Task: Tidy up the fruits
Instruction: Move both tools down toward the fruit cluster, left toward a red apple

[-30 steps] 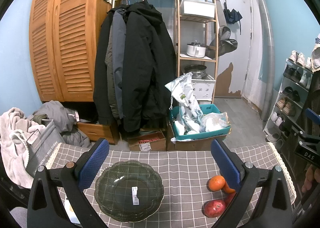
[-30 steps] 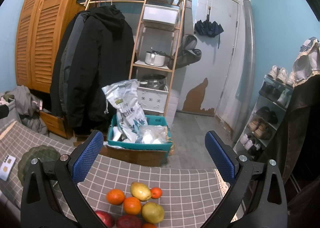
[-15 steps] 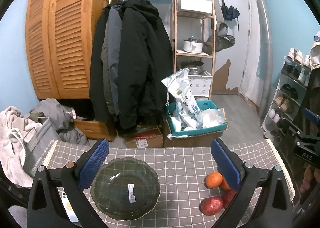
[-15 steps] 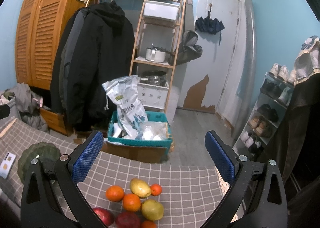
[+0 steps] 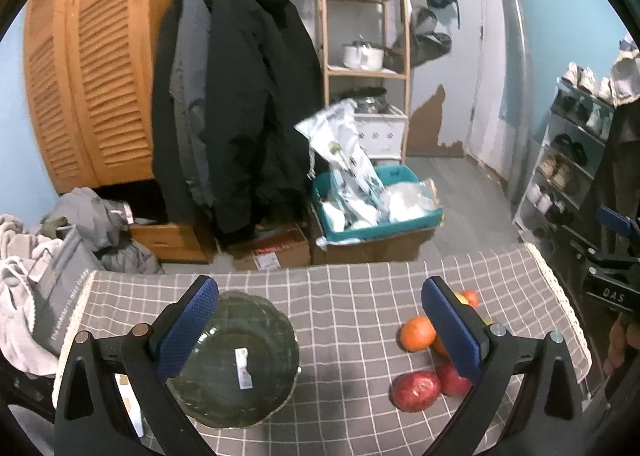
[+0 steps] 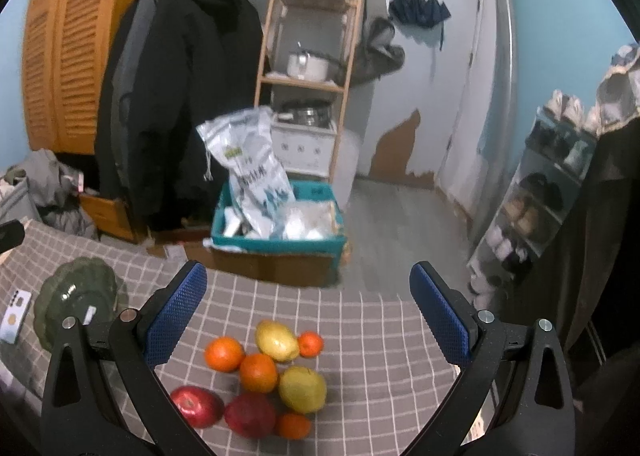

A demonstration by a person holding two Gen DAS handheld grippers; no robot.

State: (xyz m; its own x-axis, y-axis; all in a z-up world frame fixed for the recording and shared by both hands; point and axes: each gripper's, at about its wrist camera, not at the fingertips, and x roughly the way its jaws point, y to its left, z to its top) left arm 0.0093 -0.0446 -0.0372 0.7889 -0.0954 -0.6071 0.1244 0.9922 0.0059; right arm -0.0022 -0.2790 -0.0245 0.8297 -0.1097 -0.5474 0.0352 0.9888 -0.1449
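Both your tongs have dipped toward the table, jaws wide apart: right gripper [image 6: 308, 308] over the fruit pile [image 6: 260, 376], left gripper [image 5: 320, 322] beside the empty green plate [image 5: 236, 360]. First pick looks near.

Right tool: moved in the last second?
Yes. The right tool, open and empty, has advanced over the fruit pile: the fruit sits higher between its fingers and more of it shows, while the green plate has slid left.
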